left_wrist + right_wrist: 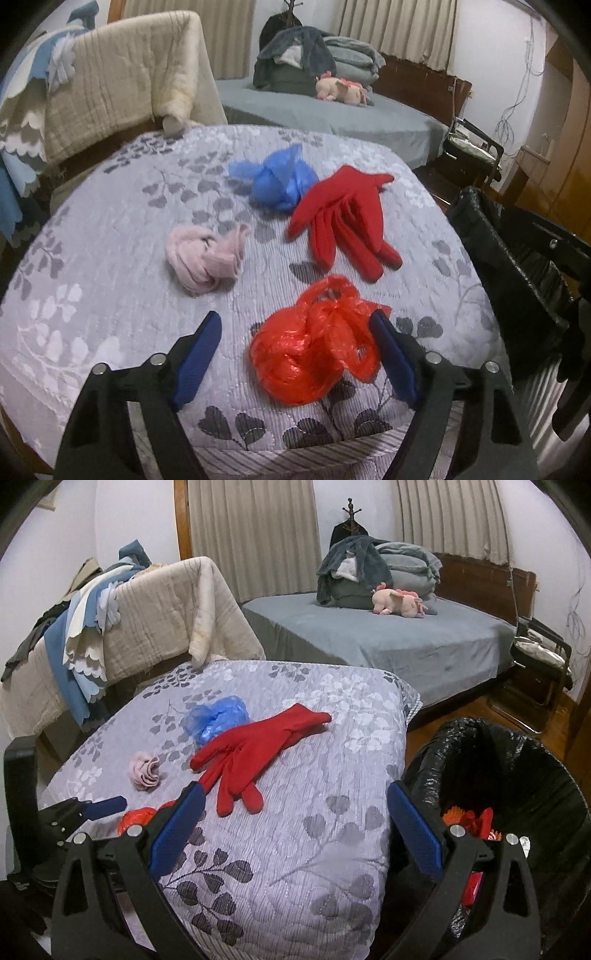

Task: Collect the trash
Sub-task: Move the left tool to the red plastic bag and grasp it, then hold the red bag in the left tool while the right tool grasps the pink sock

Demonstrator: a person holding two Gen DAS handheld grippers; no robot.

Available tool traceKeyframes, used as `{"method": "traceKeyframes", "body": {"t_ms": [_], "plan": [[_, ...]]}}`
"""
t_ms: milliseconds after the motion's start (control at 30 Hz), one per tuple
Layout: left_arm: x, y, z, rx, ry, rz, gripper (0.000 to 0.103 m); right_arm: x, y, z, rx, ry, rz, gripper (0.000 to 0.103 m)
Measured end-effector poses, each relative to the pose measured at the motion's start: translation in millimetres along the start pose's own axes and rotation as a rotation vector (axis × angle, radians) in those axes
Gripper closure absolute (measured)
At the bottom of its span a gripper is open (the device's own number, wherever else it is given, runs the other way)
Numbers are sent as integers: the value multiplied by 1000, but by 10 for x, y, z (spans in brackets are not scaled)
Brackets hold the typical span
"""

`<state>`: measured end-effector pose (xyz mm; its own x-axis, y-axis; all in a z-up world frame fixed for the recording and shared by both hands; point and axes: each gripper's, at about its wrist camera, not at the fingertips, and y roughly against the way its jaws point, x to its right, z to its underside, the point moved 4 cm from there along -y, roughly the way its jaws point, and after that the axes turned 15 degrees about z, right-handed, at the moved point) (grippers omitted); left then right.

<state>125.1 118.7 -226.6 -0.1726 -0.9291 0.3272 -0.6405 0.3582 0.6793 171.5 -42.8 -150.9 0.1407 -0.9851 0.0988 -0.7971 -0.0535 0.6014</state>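
Trash lies on a grey quilt (110, 258) printed with leaves: a crumpled red plastic bag (314, 350) nearest the left camera, a crumpled blue plastic bag (277, 181) farther back, and between them a red glove (343, 221) lying flat with its fingers pointing toward the camera. A rolled pink cloth (205, 254) sits to the left of the glove, apart from it.

The left gripper (295, 358) is spread wide, its 2 blue fingers (195, 365) on either side of the red bag. The right-hand finger touches or nearly touches the bag's edge; the left-hand one stands clear of it. The jaws have hold of nothing.

The right gripper (295, 834) is also spread wide and holds nothing. It hangs over the near right part of the quilt (295, 849), one finger above the fabric and the other over the rim of a bin (480, 746) lined with a black bag. The bin stands just beside the quilt's right edge, with some red and orange items (476, 819) inside. A grey bed (406, 642) with a pink plush toy (399, 602) is behind.
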Motion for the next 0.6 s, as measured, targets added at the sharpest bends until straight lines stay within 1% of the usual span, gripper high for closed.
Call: {"method": "traceKeyframes", "body": {"t_ms": [67,100,167,333,467,600], "plan": [[2,-45,9,-12,8,17,30,-14,-11,12,-4,5,-1,7],[5,-64,11,-17,10,24,32,-18,-16,11,-5,6,-1,7],[22,-112,17,-29,10,40,40,-23,-19,3,-4,11,0,7],[52,-150,35,-40,15,62,55,-9,-19,-25,0,11,5,7],[63,-134,34,-37,12,69,62,-6,-26,-26,-1,9,5,7],[80,-111,27,-30,12,72,64,-12,-19,-45,4,13,2,7]]}}
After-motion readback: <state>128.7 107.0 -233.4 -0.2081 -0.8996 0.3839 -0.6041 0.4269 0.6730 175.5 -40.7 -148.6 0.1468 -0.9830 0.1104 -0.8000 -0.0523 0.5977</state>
